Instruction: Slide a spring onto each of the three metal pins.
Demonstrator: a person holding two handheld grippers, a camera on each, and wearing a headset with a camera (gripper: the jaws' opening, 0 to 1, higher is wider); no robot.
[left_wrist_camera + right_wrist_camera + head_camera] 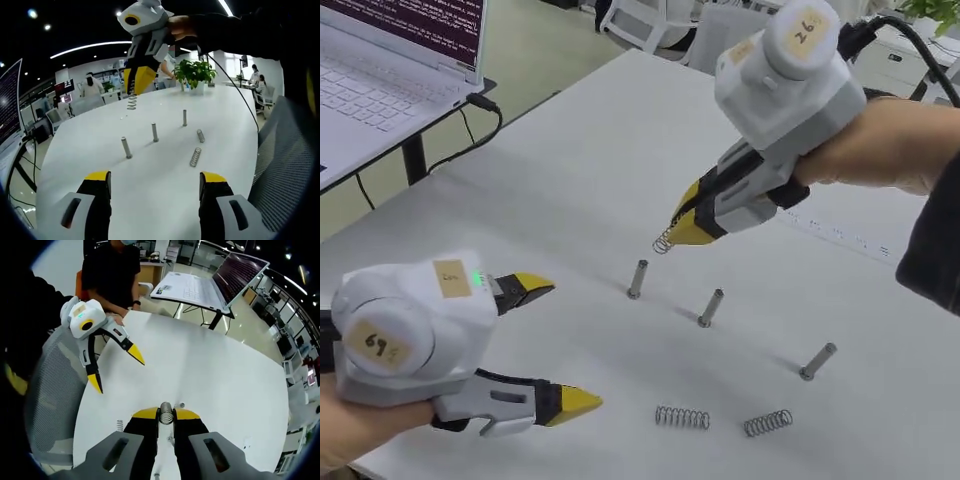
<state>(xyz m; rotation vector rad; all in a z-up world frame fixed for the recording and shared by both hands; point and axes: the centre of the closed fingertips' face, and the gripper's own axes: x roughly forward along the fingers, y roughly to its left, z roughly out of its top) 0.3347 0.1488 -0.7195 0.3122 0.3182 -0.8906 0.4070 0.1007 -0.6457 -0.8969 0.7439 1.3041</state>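
Far left on the desk (570,170): left claw (576,345) hovers with its jaws wide apart, holding nothing, well clear of the pins.

Left pin (637,279): bare, and it stands upright in the left gripper view.

Just above and right of it, the right claw (680,230) is pinched narrow on a spring (663,242). It grips one end, so most of the coil sticks out past the tips and hangs over the desk near the left pin, not yet on it. In the right gripper view the spring sits end-on between the tips.

Middle pin (710,308): bare.

Below it, two loose springs (682,417) (767,423) lie flat on the desk, apart from each other and from the pins.

Right pin (817,361): bare. My read is zero of three done.

Handling, judged from the look:
- Thin wire coil, so it is probably very light and soft along its axis, and it bends sideways easily.
- Squeezing hard would likely crush it or flick it out, so pinch lightly.
- Hold across the coils near the top end and keep the bottom mouth free for the pin.
- The pins look rigid, so the fit depends on lining the spring's axis up with the pin.
- The loose ones will probably roll, so come down across the coil, not along it.
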